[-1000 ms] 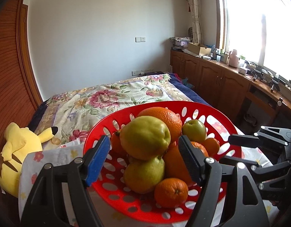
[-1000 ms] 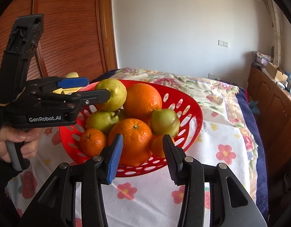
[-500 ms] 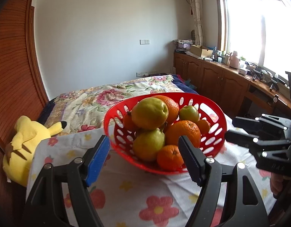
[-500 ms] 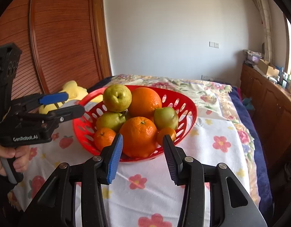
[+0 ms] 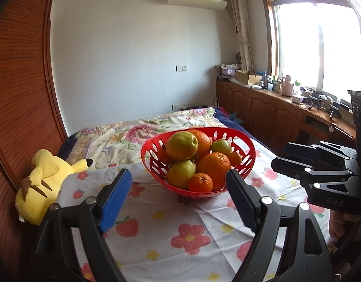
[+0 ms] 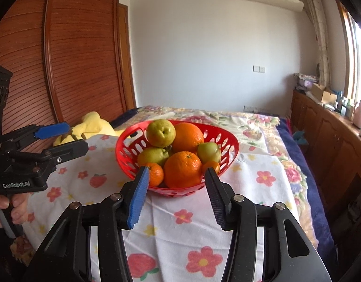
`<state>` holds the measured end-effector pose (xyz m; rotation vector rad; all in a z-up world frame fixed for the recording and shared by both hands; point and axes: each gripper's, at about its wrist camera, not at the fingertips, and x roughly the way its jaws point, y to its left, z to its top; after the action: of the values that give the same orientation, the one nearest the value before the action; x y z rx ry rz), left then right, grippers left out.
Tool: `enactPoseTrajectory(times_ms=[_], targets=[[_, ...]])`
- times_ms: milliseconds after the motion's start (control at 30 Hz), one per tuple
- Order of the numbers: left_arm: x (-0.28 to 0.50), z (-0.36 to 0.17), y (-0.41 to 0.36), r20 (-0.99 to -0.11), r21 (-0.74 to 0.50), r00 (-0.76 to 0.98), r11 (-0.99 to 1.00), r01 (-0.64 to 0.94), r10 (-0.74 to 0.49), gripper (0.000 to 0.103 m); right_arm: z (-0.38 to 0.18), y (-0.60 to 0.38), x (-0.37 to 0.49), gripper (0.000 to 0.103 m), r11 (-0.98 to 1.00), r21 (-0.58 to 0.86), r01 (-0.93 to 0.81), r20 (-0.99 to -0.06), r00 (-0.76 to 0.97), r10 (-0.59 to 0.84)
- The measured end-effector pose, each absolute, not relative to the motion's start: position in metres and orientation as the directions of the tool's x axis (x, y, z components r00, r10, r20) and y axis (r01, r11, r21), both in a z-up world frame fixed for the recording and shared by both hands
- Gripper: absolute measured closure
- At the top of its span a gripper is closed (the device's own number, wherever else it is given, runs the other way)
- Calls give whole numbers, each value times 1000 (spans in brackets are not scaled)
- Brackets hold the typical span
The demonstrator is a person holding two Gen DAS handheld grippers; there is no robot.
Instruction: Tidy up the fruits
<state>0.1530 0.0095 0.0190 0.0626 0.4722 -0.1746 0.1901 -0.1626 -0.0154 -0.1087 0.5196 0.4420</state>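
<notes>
A plush (image 5: 43,185) lies at the cloth's (image 5: 171,230) left edge against the wardrobe (image 5: 18,98); flowered bedding (image 5: 138,134) stretches behind the basket (image 5: 152,162), cabinets (image 5: 258,110) line the window wall; nothing stands between either gripper and the fruit. The left view alone shows the window (image 5: 321,42) and the cluttered counter (image 5: 298,96); the right view alone shows the wardrobe's full doors and a hand (image 6: 6,209) on the left gripper's handle. The basket sits mid-cloth, piled with a pear (image 5: 181,145) on top, a second pear (image 5: 181,174) under it, an apple (image 5: 221,146), two large oranges (image 5: 214,165) and small tangerines (image 5: 200,182). The left gripper (image 5: 178,197) is released, jaws wide, short of the basket; the right gripper (image 6: 177,192) is likewise spread and empty, its tips near the basket's front rim.
</notes>
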Motion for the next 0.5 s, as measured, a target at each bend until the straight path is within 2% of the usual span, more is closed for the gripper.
enactPoseTrajectory(times_ms=[133, 267, 333, 400, 500], targets=[[134, 29, 10, -431, 24, 890, 984, 175, -148, 11, -7, -163, 175, 47, 904, 13, -428, -481, 790, 381], [121, 36, 12, -414, 34, 902, 989, 147, -120, 8, 2, -165, 161, 42, 905, 13, -426, -455, 803, 385], [113, 41, 12, -407, 35, 906, 989, 142, -116, 6, 6, -166, 154, 37, 906, 13, -424, -441, 811, 386], [106, 45, 11, -397, 40, 911, 990, 134, -107, 4, 10, -167, 149, 26, 905, 19, -426, -429, 814, 392], [94, 52, 9, -383, 46, 918, 991, 128, -101, 1, 15, -169, 142, 24, 906, 25, -422, -420, 818, 393]])
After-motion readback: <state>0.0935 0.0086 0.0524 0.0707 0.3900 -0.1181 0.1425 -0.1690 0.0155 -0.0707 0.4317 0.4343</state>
